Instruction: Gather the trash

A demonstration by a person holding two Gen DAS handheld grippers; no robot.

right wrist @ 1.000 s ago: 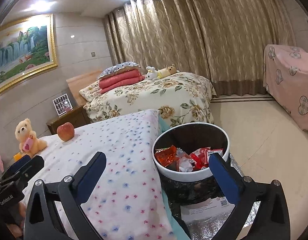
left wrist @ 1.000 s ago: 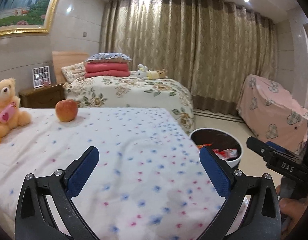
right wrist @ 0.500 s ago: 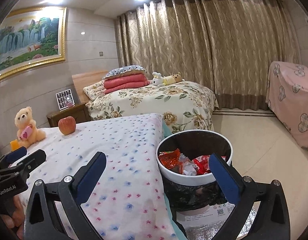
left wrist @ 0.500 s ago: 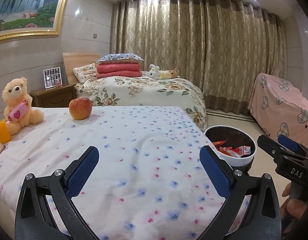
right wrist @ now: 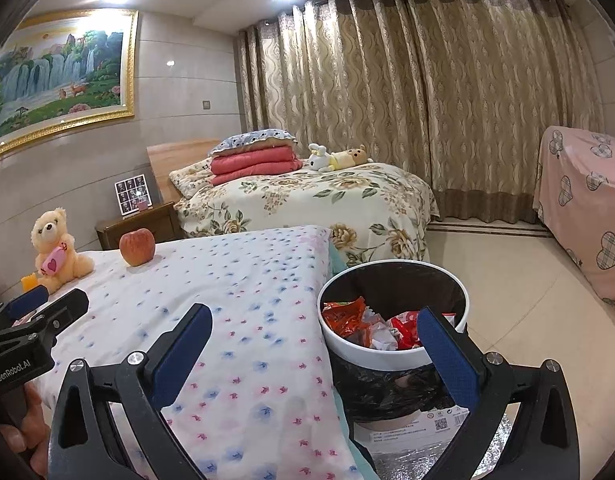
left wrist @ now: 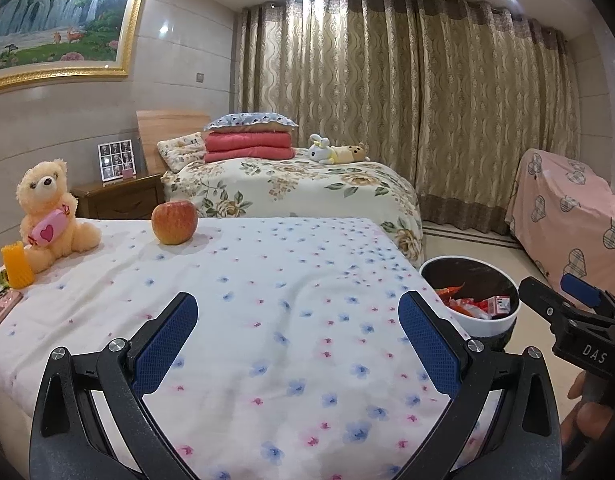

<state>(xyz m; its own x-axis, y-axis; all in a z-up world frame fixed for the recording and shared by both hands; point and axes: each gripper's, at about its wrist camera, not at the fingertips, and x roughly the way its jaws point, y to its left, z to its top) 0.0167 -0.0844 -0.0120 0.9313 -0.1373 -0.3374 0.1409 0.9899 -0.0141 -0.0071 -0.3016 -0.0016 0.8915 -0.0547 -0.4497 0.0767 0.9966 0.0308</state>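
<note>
A white-rimmed trash bin (right wrist: 387, 354) with a black liner stands on the floor at the bed's right corner. It holds red and white wrappers (right wrist: 347, 320). My right gripper (right wrist: 313, 316) is open and empty, held just before the bin and the bed corner. My left gripper (left wrist: 297, 308) is open and empty over the flower-dotted bedspread (left wrist: 267, 272). The left wrist view shows the bin (left wrist: 487, 326) and its wrappers (left wrist: 475, 304) low on the right, with the right gripper (left wrist: 553, 290) beside them. The left gripper (right wrist: 57, 298) shows at the left edge of the right wrist view.
On the bedspread's far left sit a red apple (left wrist: 174, 222), a teddy bear (left wrist: 47, 216) and a yellow object (left wrist: 16, 264). Behind are a floral bed (left wrist: 299, 188), a wooden nightstand (left wrist: 119, 200) and a pink covered seat (left wrist: 567, 216). A silver mat (right wrist: 427, 456) lies under the bin.
Both views have shifted, as if both grippers drew back and turned a little left; the apple and teddy now sit further into view. Both grippers stay open and empty.
</note>
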